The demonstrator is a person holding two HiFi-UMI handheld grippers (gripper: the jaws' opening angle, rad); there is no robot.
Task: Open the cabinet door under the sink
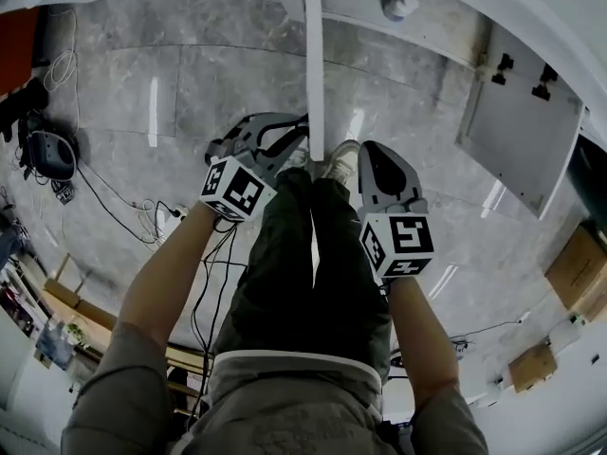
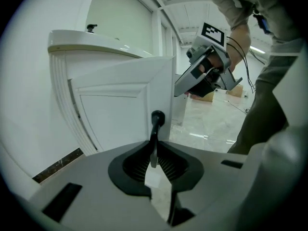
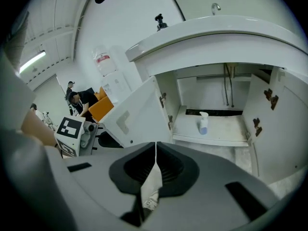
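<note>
The left cabinet door (image 2: 120,109) under the sink (image 3: 216,32) stands swung out; in the head view it shows edge-on as a white strip (image 1: 314,74). My left gripper (image 2: 154,160) is shut on that door's black handle (image 2: 157,119), whose stem runs down between the pads. In the head view the left gripper (image 1: 285,140) sits right against the door's edge. My right gripper (image 3: 155,153) is shut with nothing in it and hangs beside the left one, free of the door (image 3: 132,117). The right door (image 1: 522,140) also stands open.
Inside the open cabinet (image 3: 211,129) stands a white spray bottle (image 3: 204,123), with pipes behind it. The person's legs and shoes (image 1: 337,164) are just below the grippers. Cables (image 1: 123,216) trail on the floor at left; cardboard boxes (image 1: 579,268) lie at right.
</note>
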